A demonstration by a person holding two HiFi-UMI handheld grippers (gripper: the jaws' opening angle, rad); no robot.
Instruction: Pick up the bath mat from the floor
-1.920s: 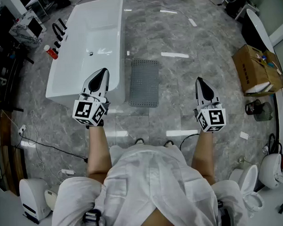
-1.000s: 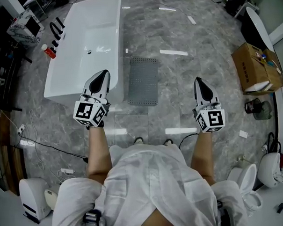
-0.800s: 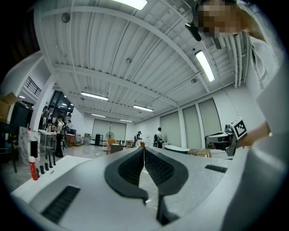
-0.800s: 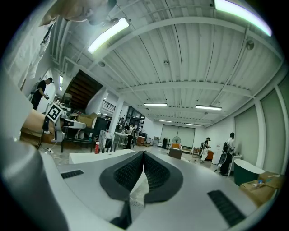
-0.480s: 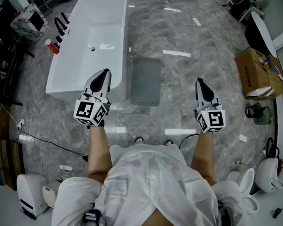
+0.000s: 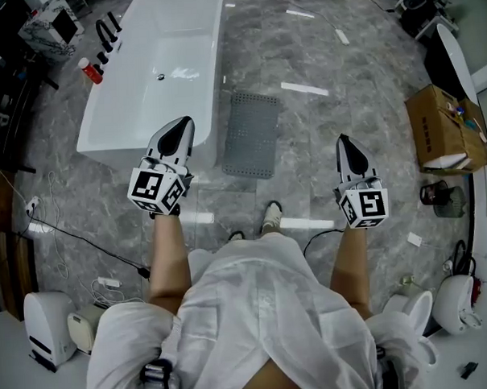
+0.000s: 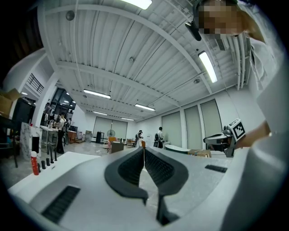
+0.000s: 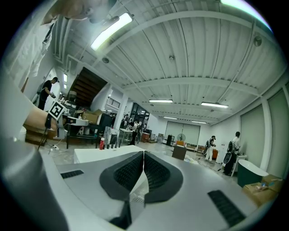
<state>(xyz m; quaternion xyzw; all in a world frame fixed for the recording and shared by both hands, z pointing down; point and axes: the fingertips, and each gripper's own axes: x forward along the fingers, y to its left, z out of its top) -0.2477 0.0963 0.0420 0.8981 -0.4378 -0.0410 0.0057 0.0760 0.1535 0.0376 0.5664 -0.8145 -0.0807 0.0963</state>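
Observation:
A grey perforated bath mat [image 6: 251, 134] lies flat on the marble floor beside the white bathtub [image 6: 154, 77], ahead of me. My left gripper [image 6: 179, 125] is held at waist height over the tub's near corner, left of the mat, its jaws shut and empty. My right gripper [image 6: 343, 141] is held level to the mat's right, well apart from it, also shut on nothing. Both gripper views look out across the hall; the left gripper [image 7: 144, 149] and the right gripper [image 8: 143, 153] show their jaws pressed together. The mat is outside both gripper views.
A red bottle [image 6: 91, 70] and black taps [image 6: 106, 34] stand at the tub's left rim. A cardboard box [image 6: 444, 128] sits at the right, a toilet [image 6: 422, 323] at the lower right, a cable [image 6: 76, 237] on the left floor. My shoe [image 6: 270, 216] is stepped forward.
I have stepped forward: one shoe now reaches out in front, and the tub and mat have shifted slightly in view. Both grippers stay shut in the same pose.

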